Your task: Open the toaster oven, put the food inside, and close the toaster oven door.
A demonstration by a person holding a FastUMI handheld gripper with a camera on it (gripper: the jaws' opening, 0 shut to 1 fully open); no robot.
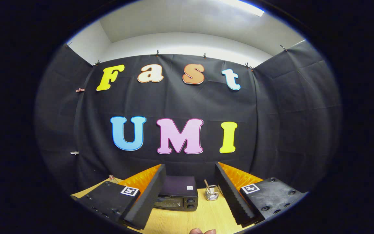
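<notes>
A black toaster oven [178,194] stands on the wooden table [206,216] against the booth wall, beyond my fingers and partly hidden behind the left one. Its door looks closed, with knobs on its right side. My gripper [190,200] is held high and well back from it, open wide, nothing between its fingers. At the near table edge, below the fingers, a small rounded brownish thing [202,231] peeks in; I cannot tell what it is.
A small wire holder [212,192] with a stick in it stands right of the oven. A small glass item [111,177] sits at the table's far left corner. Bare tabletop lies between the fingers and the oven.
</notes>
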